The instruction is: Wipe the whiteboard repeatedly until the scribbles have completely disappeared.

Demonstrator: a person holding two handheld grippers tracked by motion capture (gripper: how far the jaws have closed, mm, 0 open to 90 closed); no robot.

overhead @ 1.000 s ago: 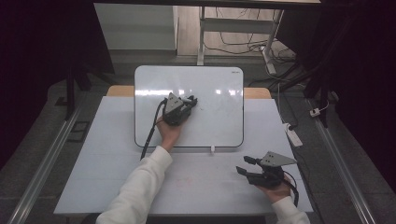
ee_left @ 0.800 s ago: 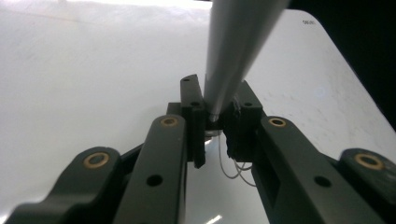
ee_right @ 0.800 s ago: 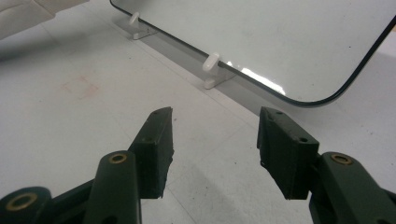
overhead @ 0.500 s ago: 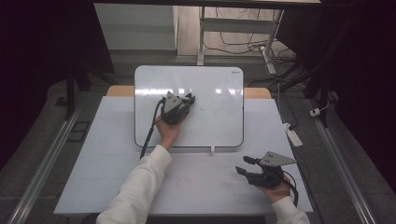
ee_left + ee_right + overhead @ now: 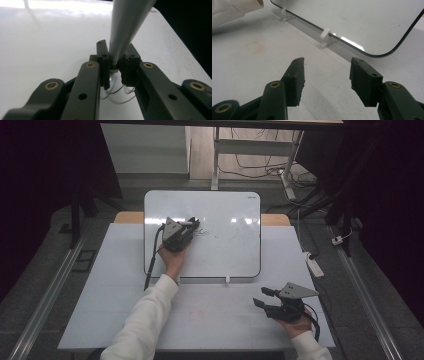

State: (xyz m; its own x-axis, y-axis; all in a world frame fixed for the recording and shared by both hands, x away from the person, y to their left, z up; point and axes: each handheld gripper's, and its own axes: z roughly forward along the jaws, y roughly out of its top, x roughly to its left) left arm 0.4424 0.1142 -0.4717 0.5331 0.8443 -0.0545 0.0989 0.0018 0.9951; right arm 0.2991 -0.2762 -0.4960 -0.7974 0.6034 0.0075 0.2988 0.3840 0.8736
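Observation:
A white whiteboard (image 5: 225, 255) lies on the far half of the table. My left gripper (image 5: 192, 226) rests over its upper left part, shut on a grey marker (image 5: 127, 25) that stands up between the jaws. Thin dark scribbles (image 5: 212, 234) run on the board just right of that gripper; in the left gripper view (image 5: 115, 56) curved pen lines (image 5: 117, 92) show under the jaws. My right gripper (image 5: 262, 297) is held low over the table's front right, jaws apart with nothing between them. In the right gripper view (image 5: 327, 72) it points toward the whiteboard's (image 5: 362, 22) near corner.
Small white clips (image 5: 227, 280) (image 5: 325, 35) sit at the board's near edge. A faint red mark (image 5: 197, 314) is on the white table (image 5: 100, 310). A white power strip (image 5: 312, 265) lies at the table's right edge. The left gripper's cable (image 5: 150, 260) trails down the board's left side.

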